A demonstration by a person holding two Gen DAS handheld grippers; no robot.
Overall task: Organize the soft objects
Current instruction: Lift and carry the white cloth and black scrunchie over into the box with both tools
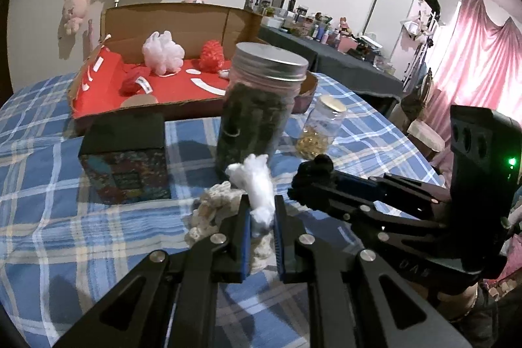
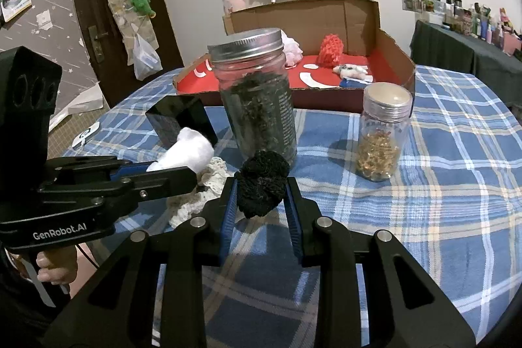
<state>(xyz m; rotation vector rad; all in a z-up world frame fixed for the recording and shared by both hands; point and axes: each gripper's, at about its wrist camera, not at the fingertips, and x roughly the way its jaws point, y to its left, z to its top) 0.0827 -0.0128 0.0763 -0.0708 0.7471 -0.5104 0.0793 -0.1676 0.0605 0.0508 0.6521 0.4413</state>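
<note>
A blue plaid cloth covers the tabletop point(image 2: 440, 185) in a cluttered room. On my left, my left tongs point(image 1: 262, 219) are pinched tight on one white cotton wad point(image 1: 257, 189), raised over one cream lace bundle point(image 1: 212, 211) lying on the cloth. Beside them, my right tongs point(image 2: 261, 194) stand narrowly apart, clamped on one black mesh pouf point(image 2: 262, 183). Behind I count one black box point(image 1: 125, 152), two jars: a tall dark-filled jar point(image 2: 257, 97) and, further right, a small jar point(image 2: 381, 136) of golden pieces. At the back, one cardboard tray point(image 1: 156, 110) holds a white pouf point(image 1: 163, 52) and a red pouf point(image 1: 212, 56).
</note>
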